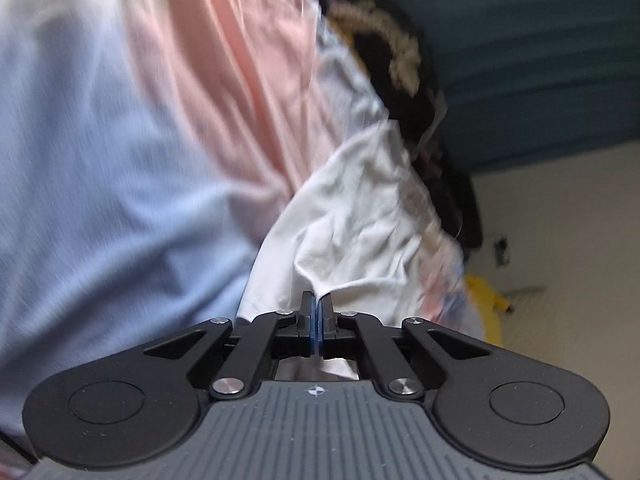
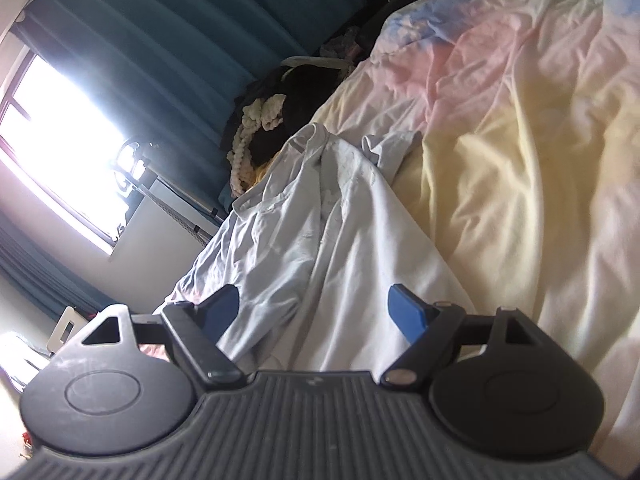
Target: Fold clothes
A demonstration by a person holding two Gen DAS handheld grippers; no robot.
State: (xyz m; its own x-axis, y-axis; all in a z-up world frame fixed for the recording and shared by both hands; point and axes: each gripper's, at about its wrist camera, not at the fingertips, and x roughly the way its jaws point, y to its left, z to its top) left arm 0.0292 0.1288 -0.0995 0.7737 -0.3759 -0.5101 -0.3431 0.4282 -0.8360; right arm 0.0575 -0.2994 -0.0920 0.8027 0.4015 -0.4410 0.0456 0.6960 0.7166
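Home bedroom, bedspread (image 2: 520, 160), curtains (image 2: 168, 40), window (image 2: 52, 152)

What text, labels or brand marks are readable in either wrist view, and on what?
None readable.
left gripper: only a small crosshair mark on its grey housing, no letters.
right gripper: a faint mark on its housing, too small to read.
white garment: a pale patch, perhaps print, too blurred to read.
bedspread: pastel colour blocks only, no lettering.
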